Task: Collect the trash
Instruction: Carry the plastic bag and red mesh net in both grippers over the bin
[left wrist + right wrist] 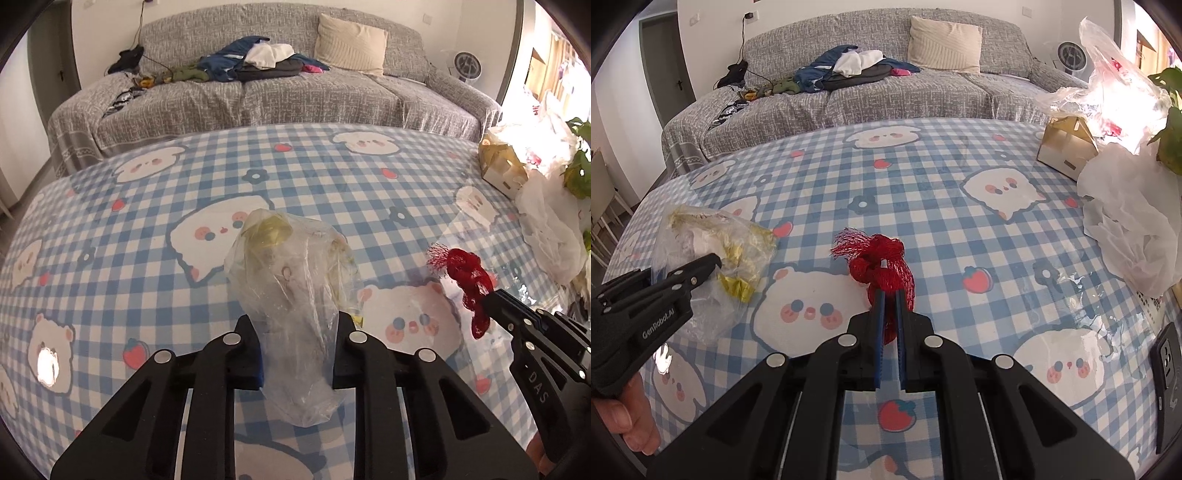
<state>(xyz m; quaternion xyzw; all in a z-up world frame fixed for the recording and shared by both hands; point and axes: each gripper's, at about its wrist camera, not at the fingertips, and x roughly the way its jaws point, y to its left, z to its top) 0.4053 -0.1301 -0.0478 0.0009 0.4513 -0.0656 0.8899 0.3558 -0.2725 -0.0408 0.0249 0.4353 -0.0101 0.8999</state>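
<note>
Left tongs [298, 339], stamped "GenRobot.AI", had clamped on the clear bag [295, 280] lying on the checked worktop [147, 266]. Right tongs [890, 325], marked "DAS", were pinched tight on the red net [882, 269] just beside it.

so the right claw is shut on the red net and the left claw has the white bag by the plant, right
Not quite. The right claw is shut on the red net, but the left claw has the clear bag of scraps between its fingers, as the left wrist view shows. The white bag lies untouched by the plant.
</note>
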